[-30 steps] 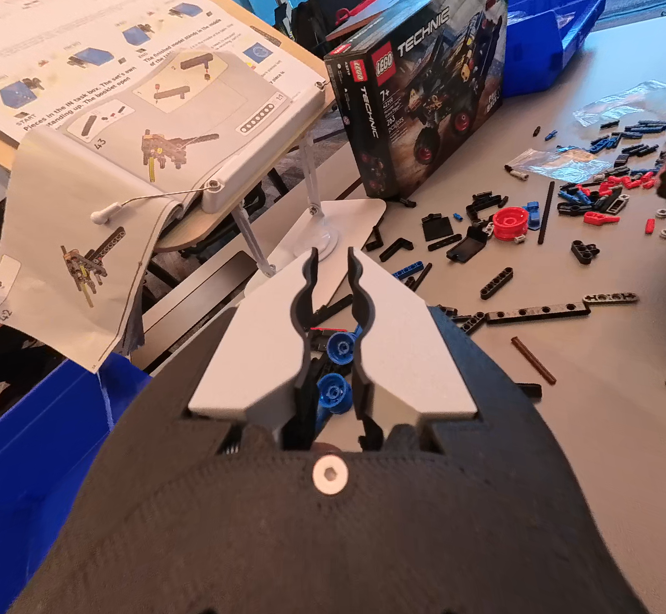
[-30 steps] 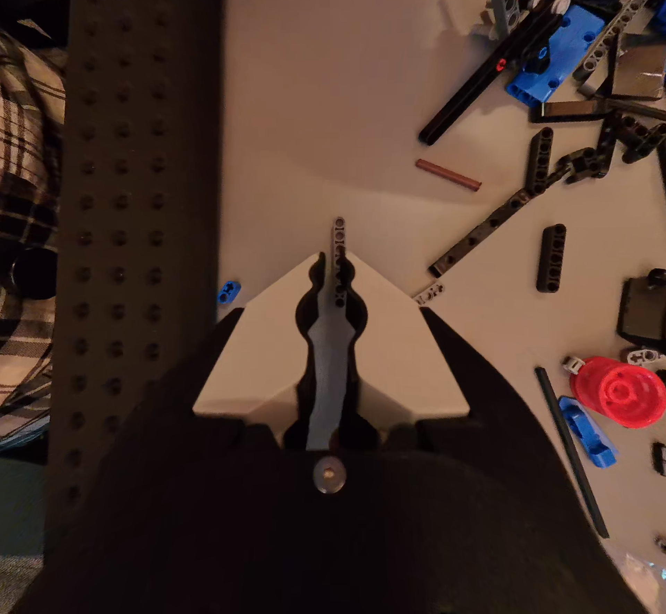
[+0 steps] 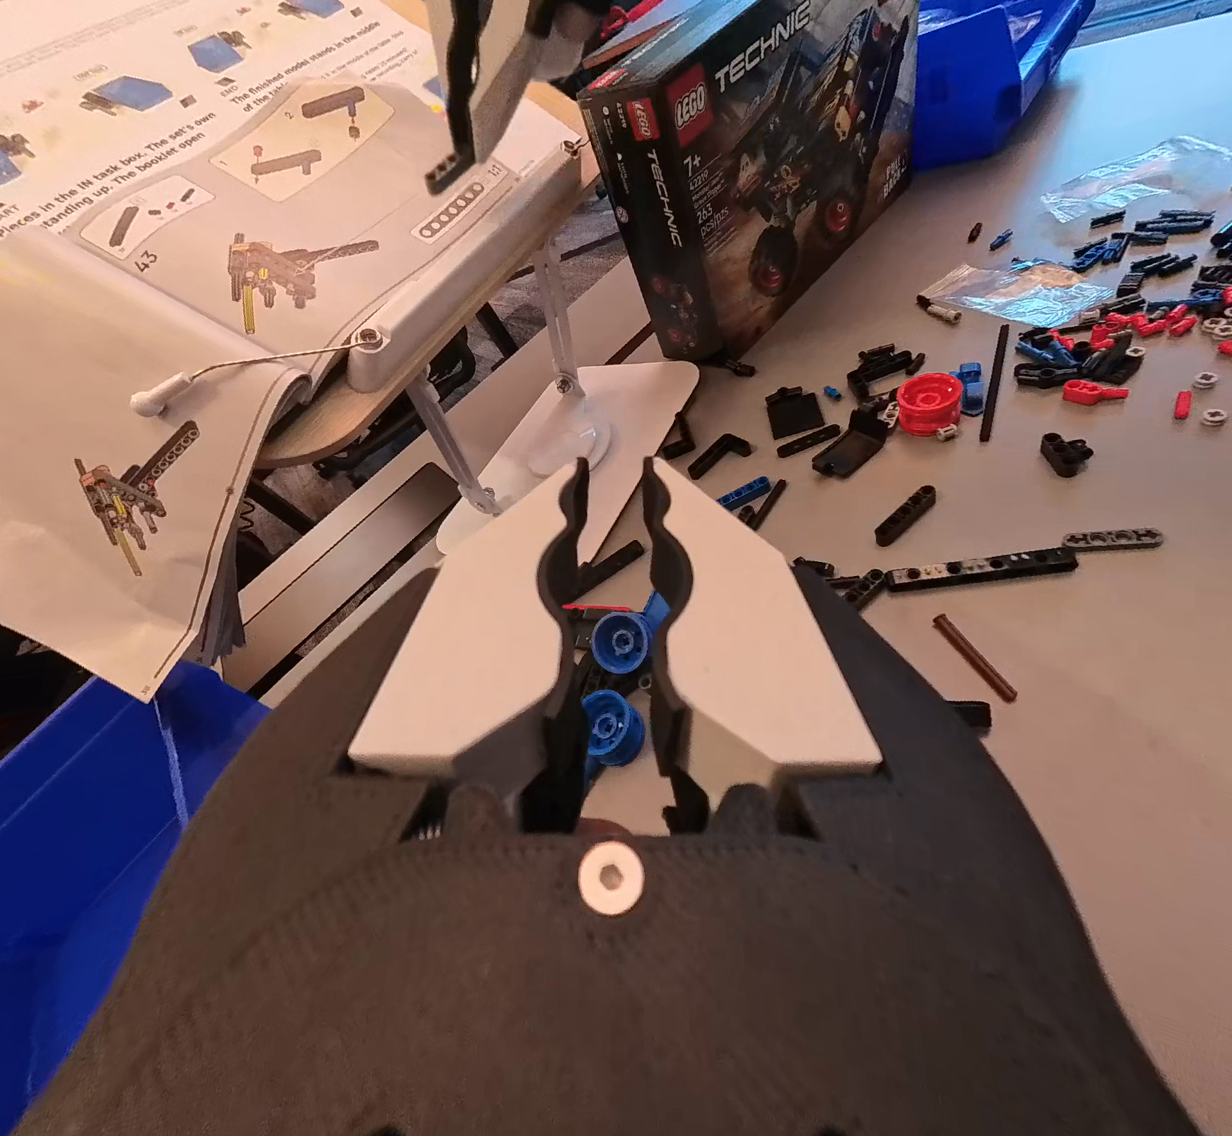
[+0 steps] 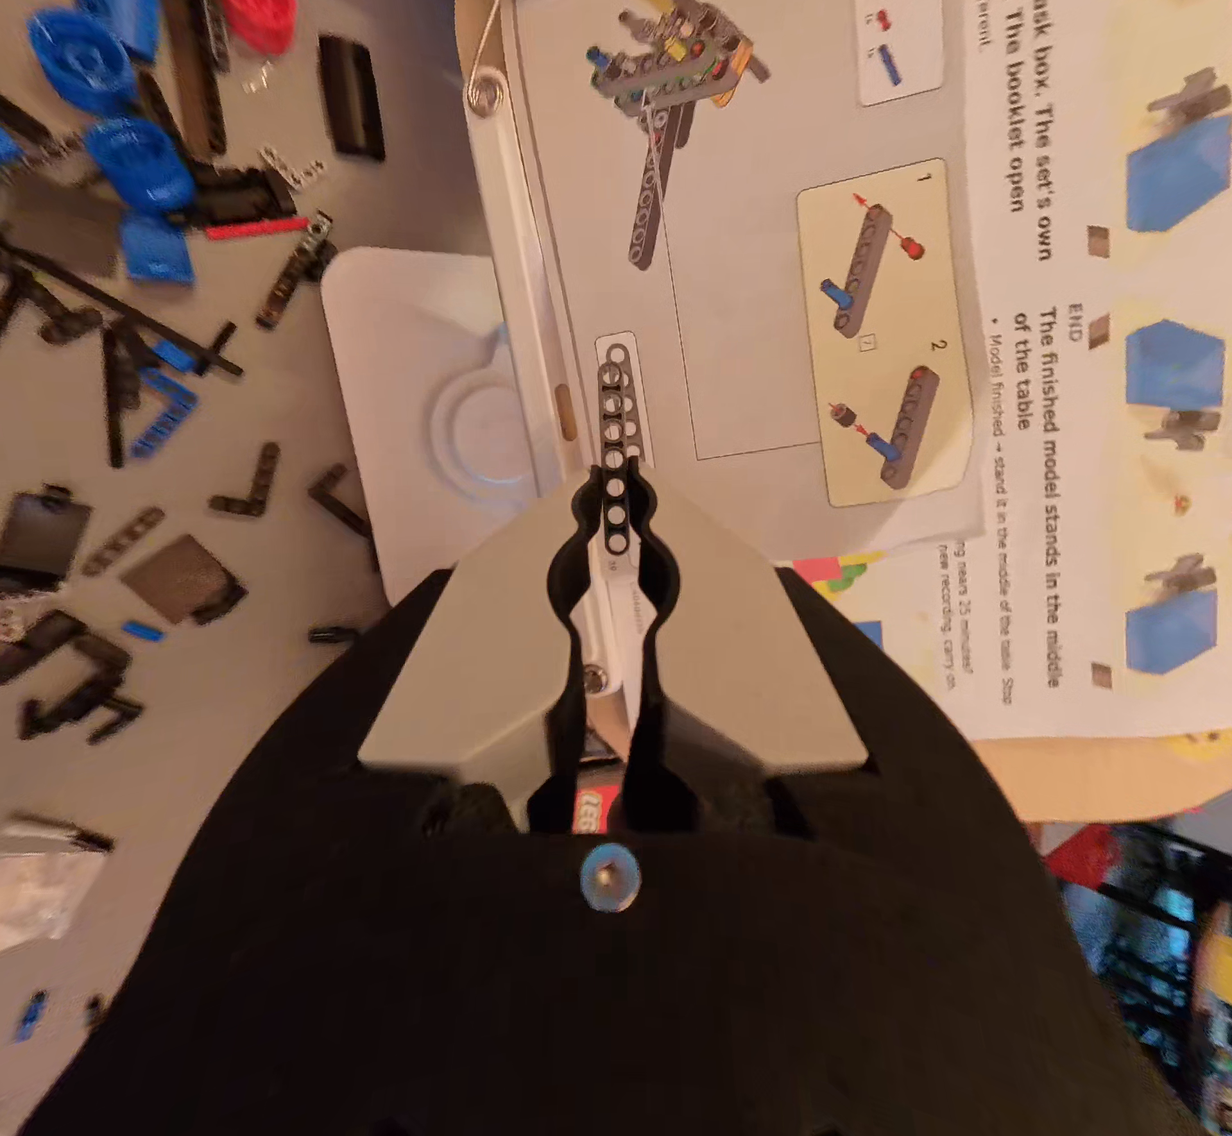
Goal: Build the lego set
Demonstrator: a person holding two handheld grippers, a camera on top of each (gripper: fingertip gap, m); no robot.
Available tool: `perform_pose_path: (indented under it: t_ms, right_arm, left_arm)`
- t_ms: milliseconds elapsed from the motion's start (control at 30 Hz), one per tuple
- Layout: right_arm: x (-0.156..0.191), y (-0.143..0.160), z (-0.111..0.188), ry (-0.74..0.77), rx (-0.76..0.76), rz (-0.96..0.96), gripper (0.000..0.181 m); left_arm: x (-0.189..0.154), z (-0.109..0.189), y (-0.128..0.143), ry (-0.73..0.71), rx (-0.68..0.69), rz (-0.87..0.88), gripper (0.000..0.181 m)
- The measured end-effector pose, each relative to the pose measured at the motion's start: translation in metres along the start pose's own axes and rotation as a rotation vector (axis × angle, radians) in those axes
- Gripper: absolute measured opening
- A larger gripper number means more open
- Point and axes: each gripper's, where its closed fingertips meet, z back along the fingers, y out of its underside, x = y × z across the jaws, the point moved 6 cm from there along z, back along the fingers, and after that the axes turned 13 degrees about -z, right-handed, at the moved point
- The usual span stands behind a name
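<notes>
My right gripper [image 4: 615, 471] is shut on a thin black beam with holes [image 4: 613, 431]. It holds the beam flat against the beam outline printed on the open instruction booklet [image 4: 733, 304]. In the left wrist view the right gripper [image 3: 467, 151] comes down from above onto the booklet [image 3: 200, 184], with the beam's end [image 3: 448, 171] sticking out. My left gripper [image 3: 617, 471] is slightly open and holds nothing. It hovers low over the table, and two blue wheels [image 3: 621, 639] show through its gap.
The booklet rests on a white stand [image 3: 600, 411]. The set's box [image 3: 753, 171] stands behind it, with a blue bin [image 3: 1000, 24] beyond and another at lower left [image 3: 80, 804]. Loose parts, a red wheel [image 3: 929, 401], a long black beam [image 3: 980, 567] and plastic bags [image 3: 1013, 291] cover the table's right. My right fingertips sit around 25 centimetres from my left ones.
My right gripper has carried the black beam from low over the table up to the booklet page, and now shows in the left wrist view. The left gripper has stayed put.
</notes>
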Motion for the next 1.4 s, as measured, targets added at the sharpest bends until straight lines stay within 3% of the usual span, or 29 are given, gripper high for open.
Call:
perform_pose_path:
  t_ms: [233,600,967,1133,1300,1400]
  right_arm:
    - [-0.01,0.0,-0.017,-0.07,-0.021,-0.009,0.004]
    - [-0.026,-0.008,-0.023,-0.357,0.013,-0.254,0.004]
    - [-0.025,-0.007,-0.018,-0.311,0.044,-0.176,0.003]
    - [0.019,-0.017,0.023,-0.233,0.052,-0.085,0.004]
    - [0.122,-0.004,0.061,-0.211,0.108,-0.031,0.004]
    - [0.194,0.009,0.072,-0.252,0.089,-0.094,0.004]
  left_arm:
    - [-0.001,-0.001,0.0,0.007,-0.002,-0.001,0.014]
    - [-0.004,-0.004,0.002,0.023,0.008,-0.002,0.014]
    - [-0.004,-0.003,0.001,0.023,0.003,-0.002,0.014]
    - [-0.002,0.0,-0.002,0.016,-0.007,-0.002,0.014]
    - [-0.004,0.0,-0.005,0.017,-0.012,-0.007,0.02]
    - [-0.007,-0.001,-0.008,0.026,-0.021,-0.016,0.022]
